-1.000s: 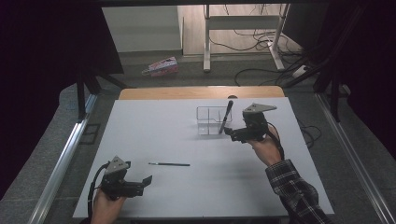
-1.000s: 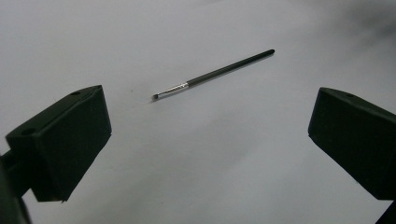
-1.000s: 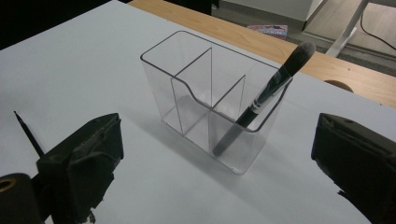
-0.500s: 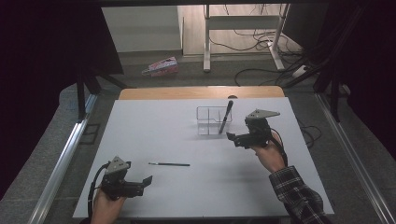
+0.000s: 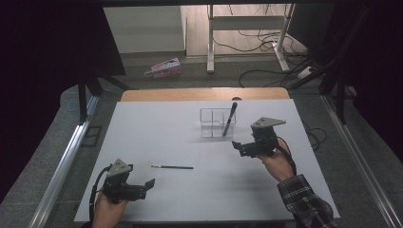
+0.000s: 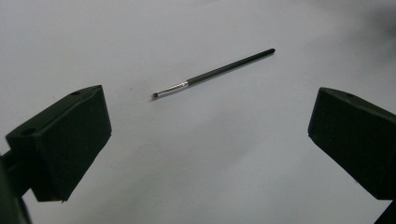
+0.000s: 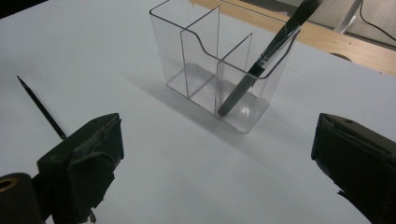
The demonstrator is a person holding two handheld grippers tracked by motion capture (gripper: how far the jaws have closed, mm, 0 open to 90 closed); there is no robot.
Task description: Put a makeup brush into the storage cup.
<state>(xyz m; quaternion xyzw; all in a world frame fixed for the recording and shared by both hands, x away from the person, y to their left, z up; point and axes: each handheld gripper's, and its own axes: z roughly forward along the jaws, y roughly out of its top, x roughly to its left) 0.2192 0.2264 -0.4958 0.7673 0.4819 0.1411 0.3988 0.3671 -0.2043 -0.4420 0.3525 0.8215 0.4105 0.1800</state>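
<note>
The white tabletop [image 5: 190,133] carries everything you are working with. At about 1 o'clock from its centre stands a clear organizer [image 5: 216,122] with three compartments. A large dark brush [image 5: 230,118] leans in its right-hand end compartment, handle end on the floor of the box, upper end tilted over the rim toward 1 o'clock.

Your right gripper [image 5: 243,147] hovers at 5 o'clock from the organizer, near it but apart, jaws spread wide with nothing between them. Your left gripper [image 5: 142,186] sits near the tabletop's 7 o'clock corner, jaws likewise spread and empty.

The thin brush [image 5: 172,167] lies flat on the tabletop at 1 o'clock from the left gripper. In the left gripper view the thin brush [image 6: 214,73] has its bristle tip toward the jaws.
</note>
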